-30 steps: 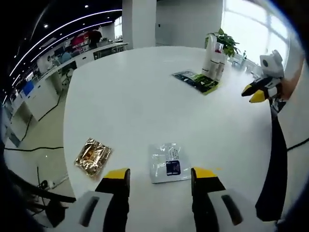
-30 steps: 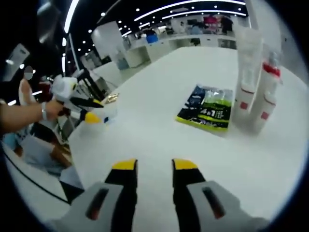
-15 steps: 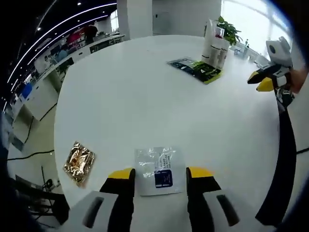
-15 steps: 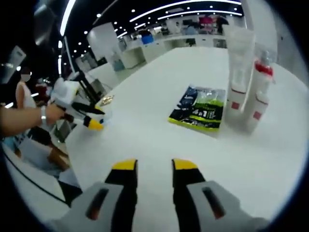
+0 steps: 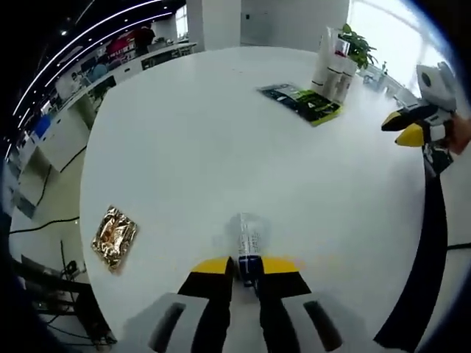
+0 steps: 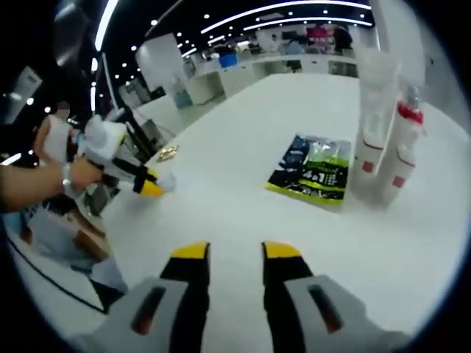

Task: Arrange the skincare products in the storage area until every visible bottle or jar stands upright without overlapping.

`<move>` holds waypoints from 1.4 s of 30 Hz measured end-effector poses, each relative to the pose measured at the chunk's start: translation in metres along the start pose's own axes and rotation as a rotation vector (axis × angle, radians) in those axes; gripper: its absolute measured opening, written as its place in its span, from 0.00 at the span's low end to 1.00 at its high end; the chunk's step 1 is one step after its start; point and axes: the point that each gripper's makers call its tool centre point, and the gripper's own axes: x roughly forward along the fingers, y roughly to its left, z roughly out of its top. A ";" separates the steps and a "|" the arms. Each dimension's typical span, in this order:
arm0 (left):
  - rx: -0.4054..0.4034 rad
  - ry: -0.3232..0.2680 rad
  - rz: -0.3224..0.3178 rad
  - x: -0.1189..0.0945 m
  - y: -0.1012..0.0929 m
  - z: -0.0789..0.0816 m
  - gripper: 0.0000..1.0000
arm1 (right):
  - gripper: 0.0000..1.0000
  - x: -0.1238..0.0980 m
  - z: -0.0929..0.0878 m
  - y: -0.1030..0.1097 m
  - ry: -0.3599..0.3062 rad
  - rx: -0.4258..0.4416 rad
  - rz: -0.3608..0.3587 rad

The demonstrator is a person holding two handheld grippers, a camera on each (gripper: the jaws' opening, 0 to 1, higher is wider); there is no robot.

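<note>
My left gripper (image 5: pixel 246 263) is shut on a clear sachet (image 5: pixel 246 237) with a dark label, pinching it edge-up at the near edge of the white round table (image 5: pixel 199 140). A gold foil sachet (image 5: pixel 114 237) lies flat to its left. Far across the table a black-and-green packet (image 5: pixel 300 101) lies flat beside upright white tubes (image 5: pixel 333 62). My right gripper (image 6: pixel 228 251) hovers open over the table with nothing between its jaws. It faces the packet (image 6: pixel 316 170), a tall white tube (image 6: pixel 375 95) and a red-capped bottle (image 6: pixel 401 147). The left gripper (image 6: pixel 151 187) appears there at left.
A potted plant (image 5: pixel 358 45) stands behind the tubes. The right gripper (image 5: pixel 408 129) enters the left gripper view at the right, above the table edge. A person's hand (image 6: pixel 55 173) holds the left gripper. Desks and ceiling lights fill the background.
My left gripper's jaws closed on the clear sachet, which now stands pinched instead of lying flat. The right gripper stayed open and shifted only slightly.
</note>
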 end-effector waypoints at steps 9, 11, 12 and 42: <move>-0.144 -0.067 0.000 0.006 0.002 0.000 0.03 | 0.26 -0.019 -0.013 -0.006 0.008 0.013 0.005; -0.205 -0.091 -0.008 0.008 0.001 0.002 0.03 | 0.26 -0.021 -0.009 -0.009 -0.022 0.091 0.008; -0.239 -0.093 -0.007 0.007 0.000 0.001 0.03 | 0.26 -0.022 -0.008 -0.010 -0.029 0.117 0.014; -0.027 -0.202 -0.141 -0.070 -0.184 0.036 0.02 | 0.23 -0.046 0.015 0.099 -0.093 -0.035 0.664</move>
